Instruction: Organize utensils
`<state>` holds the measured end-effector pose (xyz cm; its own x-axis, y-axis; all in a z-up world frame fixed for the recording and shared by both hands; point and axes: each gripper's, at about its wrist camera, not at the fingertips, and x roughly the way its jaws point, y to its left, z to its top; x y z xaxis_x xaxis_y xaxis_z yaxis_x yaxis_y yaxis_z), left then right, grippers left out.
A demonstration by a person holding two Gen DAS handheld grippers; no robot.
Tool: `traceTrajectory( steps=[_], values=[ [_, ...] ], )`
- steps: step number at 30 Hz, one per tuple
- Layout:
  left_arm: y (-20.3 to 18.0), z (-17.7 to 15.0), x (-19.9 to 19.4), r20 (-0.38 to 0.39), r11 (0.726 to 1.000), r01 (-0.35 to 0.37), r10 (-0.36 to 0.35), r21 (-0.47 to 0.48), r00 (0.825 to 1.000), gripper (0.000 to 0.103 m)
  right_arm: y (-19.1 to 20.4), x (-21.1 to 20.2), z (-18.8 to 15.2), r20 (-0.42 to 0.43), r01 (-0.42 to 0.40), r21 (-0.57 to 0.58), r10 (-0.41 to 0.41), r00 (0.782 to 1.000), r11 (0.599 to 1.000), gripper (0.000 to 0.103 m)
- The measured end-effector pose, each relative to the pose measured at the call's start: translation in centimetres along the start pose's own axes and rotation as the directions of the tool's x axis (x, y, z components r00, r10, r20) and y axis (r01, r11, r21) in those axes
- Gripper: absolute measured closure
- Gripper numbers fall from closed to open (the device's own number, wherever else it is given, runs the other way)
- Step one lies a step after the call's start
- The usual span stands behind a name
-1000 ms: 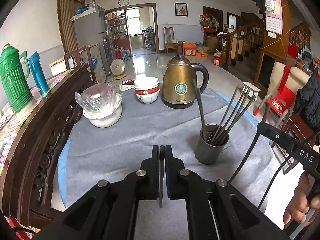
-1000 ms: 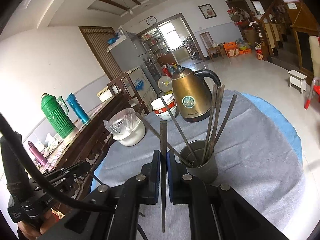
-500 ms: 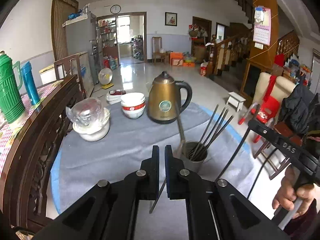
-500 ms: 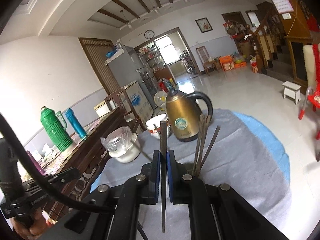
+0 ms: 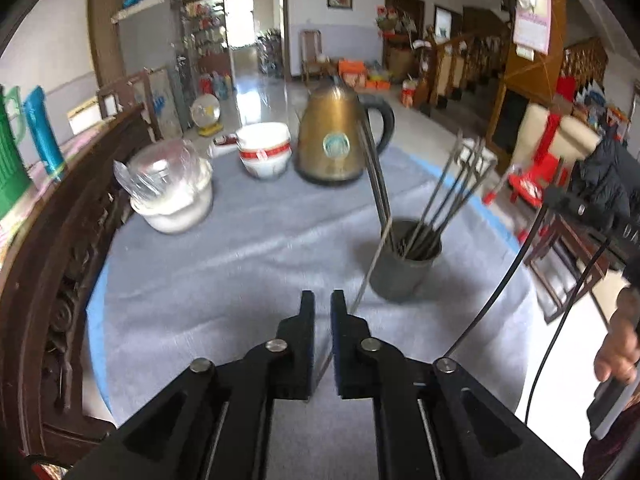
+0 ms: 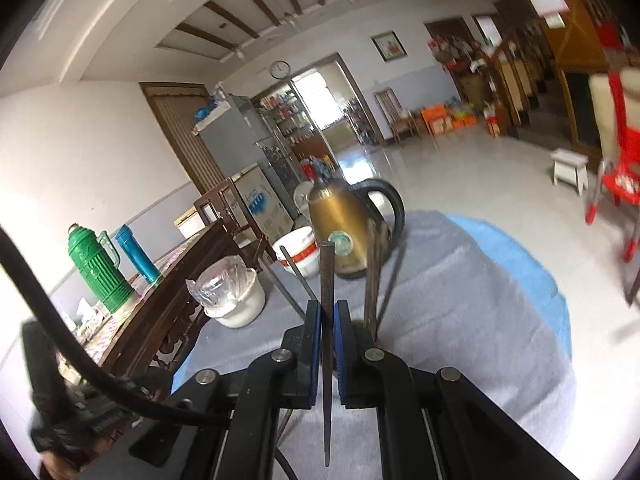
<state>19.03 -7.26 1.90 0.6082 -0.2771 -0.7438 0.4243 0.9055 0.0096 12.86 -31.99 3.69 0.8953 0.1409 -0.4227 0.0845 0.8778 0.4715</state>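
While the left gripper (image 5: 321,312) has its jaws just cracked open, w/ a thin chopstick (image 5: 370,264) slanting from between them up to the cup (image 5: 404,266) rim, that stick looks neither held nor fully in, so it could slide down the outside onto the bench (image 5: 240,280) cloth. Right gripper (image 6: 328,320) is clamped on another chopstick (image 6: 327,300), upright, above and short of the cup. Risk there: the stick may catch those already fanned out in the cup, or tip the cup over.
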Motion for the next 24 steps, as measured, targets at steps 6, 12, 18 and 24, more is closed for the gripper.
traceTrajectory(
  steps=[6,12,18,24],
  values=[
    [-0.3,-1.7,3.6,-0.076,0.999,0.032,-0.031,0.018,0.997,0.065,-0.7,0.9,-2.1,-0.058,0.017,-0.007,-0.017,0.998,1.000,0.096],
    [-0.8,-1.1,7.0,-0.138,0.997,0.069,-0.065,0.027,0.988,0.065,-1.9,1.6,-3.6,-0.109,0.024,0.018,-0.022,0.994,1.000,0.096],
    [-2.3,0.8,10.5,-0.195,0.991,0.118,-0.104,0.064,0.975,0.058,-2.5,1.4,-3.5,-0.108,0.008,0.032,-0.005,0.994,0.999,0.096],
    [-3.9,2.3,13.8,-0.272,0.978,0.160,-0.120,0.130,0.955,0.058,-3.1,1.4,-3.7,-0.121,-0.009,0.051,0.016,0.992,0.999,0.096]
  ],
)
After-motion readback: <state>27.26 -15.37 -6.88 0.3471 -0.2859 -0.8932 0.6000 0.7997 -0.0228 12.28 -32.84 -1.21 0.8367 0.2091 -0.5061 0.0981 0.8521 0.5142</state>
